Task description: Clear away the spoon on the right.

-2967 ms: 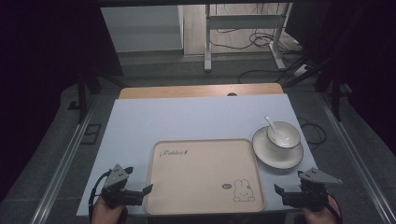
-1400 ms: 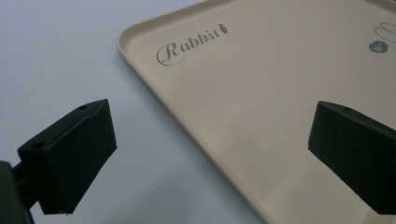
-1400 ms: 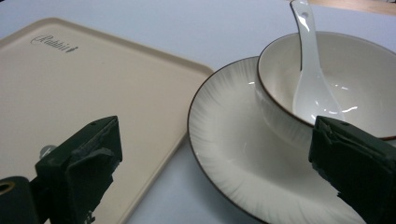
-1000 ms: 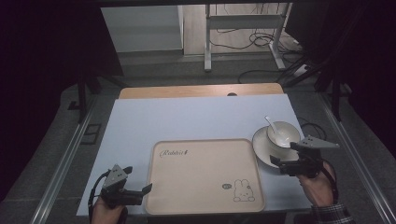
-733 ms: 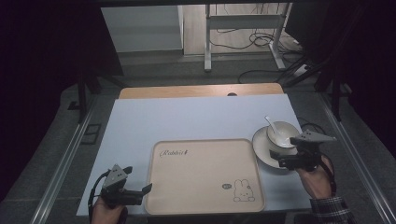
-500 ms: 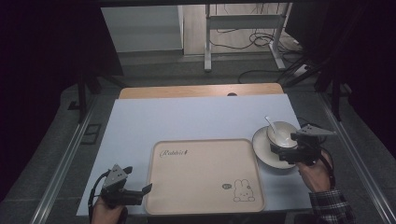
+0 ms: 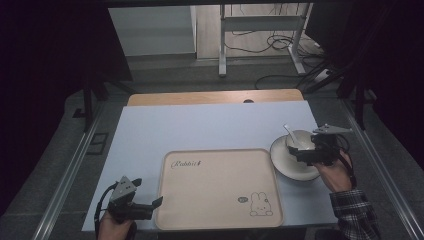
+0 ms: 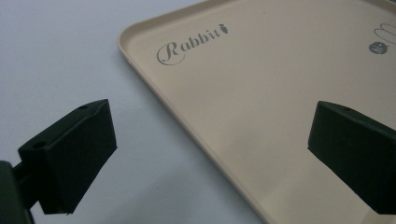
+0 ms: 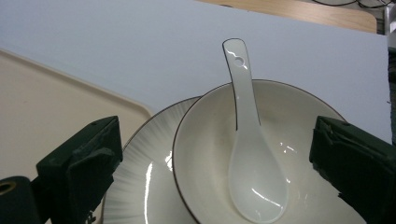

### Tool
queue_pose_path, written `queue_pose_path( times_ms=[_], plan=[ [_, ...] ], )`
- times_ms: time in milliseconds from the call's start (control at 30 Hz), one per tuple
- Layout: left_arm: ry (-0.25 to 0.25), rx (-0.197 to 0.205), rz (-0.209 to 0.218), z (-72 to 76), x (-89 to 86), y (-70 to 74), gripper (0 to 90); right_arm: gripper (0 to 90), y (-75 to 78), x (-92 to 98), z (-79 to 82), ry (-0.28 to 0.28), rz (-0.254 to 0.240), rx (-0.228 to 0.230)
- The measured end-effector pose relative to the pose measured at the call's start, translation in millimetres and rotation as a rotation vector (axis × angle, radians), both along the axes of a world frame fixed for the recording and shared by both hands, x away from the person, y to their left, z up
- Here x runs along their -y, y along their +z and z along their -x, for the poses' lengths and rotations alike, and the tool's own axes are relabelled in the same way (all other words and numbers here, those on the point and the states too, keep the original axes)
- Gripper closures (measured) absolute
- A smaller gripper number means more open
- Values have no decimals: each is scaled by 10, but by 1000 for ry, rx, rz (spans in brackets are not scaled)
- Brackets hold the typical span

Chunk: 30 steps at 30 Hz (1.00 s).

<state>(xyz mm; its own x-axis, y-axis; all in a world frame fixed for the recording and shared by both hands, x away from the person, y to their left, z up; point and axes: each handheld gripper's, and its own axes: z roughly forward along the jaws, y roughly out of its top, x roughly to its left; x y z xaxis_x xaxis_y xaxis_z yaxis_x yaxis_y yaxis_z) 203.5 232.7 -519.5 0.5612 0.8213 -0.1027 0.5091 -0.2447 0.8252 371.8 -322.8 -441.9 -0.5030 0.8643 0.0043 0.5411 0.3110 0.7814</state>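
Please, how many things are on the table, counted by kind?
Tray: 1
Plate: 1
Bowl: 1
Spoon: 1
Total: 4

Spoon [image 9: 252, 154] in bowl [image 9: 308, 140] on plate [image 9: 140, 182]

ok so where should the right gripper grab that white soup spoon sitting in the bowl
Probably by the handle of the soup spoon, near its holed tip, which juts up past the rim of the bowl with free space on both sides. The scoop lies flat against the bowl's floor, leaving little room for jaws there. The right gripper is open astride the bowl; come down from above and close across the narrow handle.
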Motion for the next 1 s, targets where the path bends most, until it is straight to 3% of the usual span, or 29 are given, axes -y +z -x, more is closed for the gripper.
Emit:
queue_pose_path(
  times_ms=[267,300,367,433,500,567,633,767,1000],
  plan=[
    [0,0,1,-1,-1,0,9,27,1,-9,-179,-3,-9,-56],
    [1,0,1,-1,-1,0,8,89,5,-20,-205,-5,16,-52],
    [0,0,0,-1,-1,0,8,111,7,-24,-215,-7,24,-55],
    [0,0,1,0,0,0,9,238,13,-28,-261,-13,45,-62],
    [0,-1,1,0,-1,0,9,266,13,-29,-273,-16,51,-64],
    [-1,-1,0,0,-1,0,9,383,6,-38,-319,-23,69,-84],
    [-1,-1,0,1,0,0,9,407,0,-40,-333,-25,79,-89],
    [-1,-1,0,0,0,0,9,552,-34,-32,-417,-22,106,-114],
    [-2,-1,-2,1,2,1,9,642,-91,-29,-503,-7,107,-139]
  ],
)
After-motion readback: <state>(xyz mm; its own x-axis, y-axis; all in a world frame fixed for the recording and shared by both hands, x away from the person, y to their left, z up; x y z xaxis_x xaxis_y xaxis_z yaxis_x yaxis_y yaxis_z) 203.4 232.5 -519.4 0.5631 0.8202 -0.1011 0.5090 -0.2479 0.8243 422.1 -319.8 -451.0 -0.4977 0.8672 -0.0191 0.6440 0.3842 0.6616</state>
